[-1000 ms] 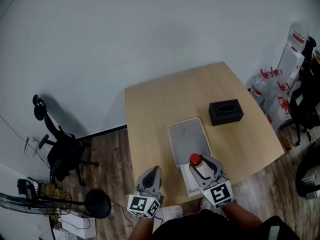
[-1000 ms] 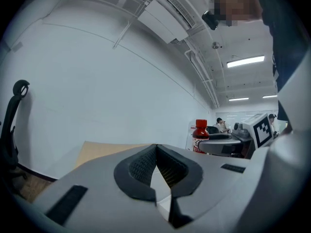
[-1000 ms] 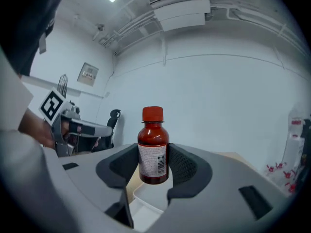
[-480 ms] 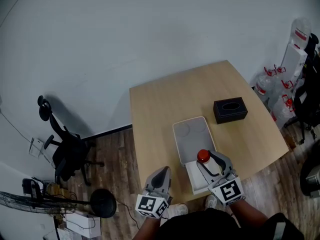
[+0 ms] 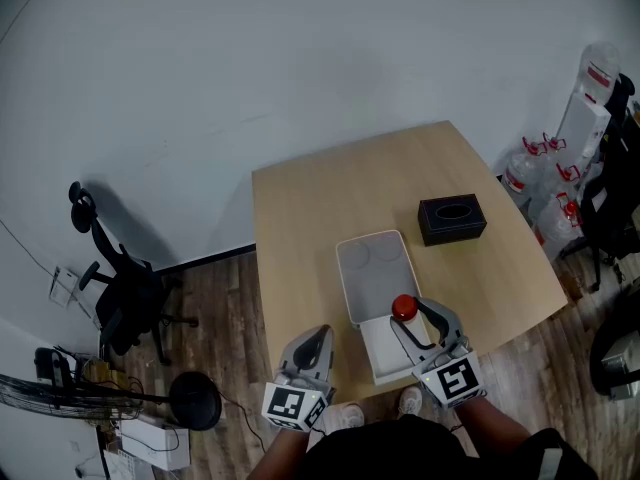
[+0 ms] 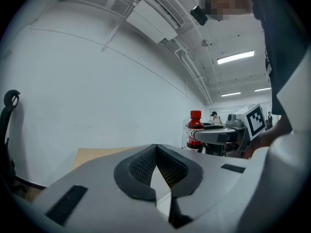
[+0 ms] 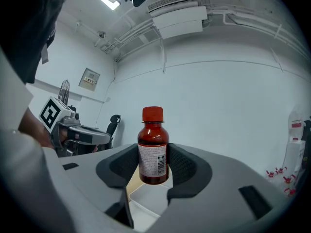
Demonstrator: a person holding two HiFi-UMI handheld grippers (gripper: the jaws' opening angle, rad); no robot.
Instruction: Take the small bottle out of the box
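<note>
Right now my right gripper (image 5: 415, 320) is clenched on the small brown bottle (image 7: 153, 149). Its two dark pads (image 7: 182, 166) press the labelled body from either side, and the bottle stands upright between them with its red cap (image 7: 152, 113) well above the jaw tips. Directly under the jaws sits the white box (image 7: 146, 203), open. The bottle's base hangs over the box's inside and, as far as I can tell, does not rest on the floor of it. From the head view the cap (image 5: 404, 308) shows over the far end of that box (image 5: 372, 353). The flat white lid (image 5: 372, 273) lies open on the table (image 5: 320, 208) just beyond the jaw tips, touching the box. Farther ahead and to the right of this gripper is a black tissue box (image 5: 452, 219), well apart from it. My left gripper (image 5: 312, 343) is level at the table's near edge, left of the box. Its jaws are closed together at the tips with nothing between them.
</note>
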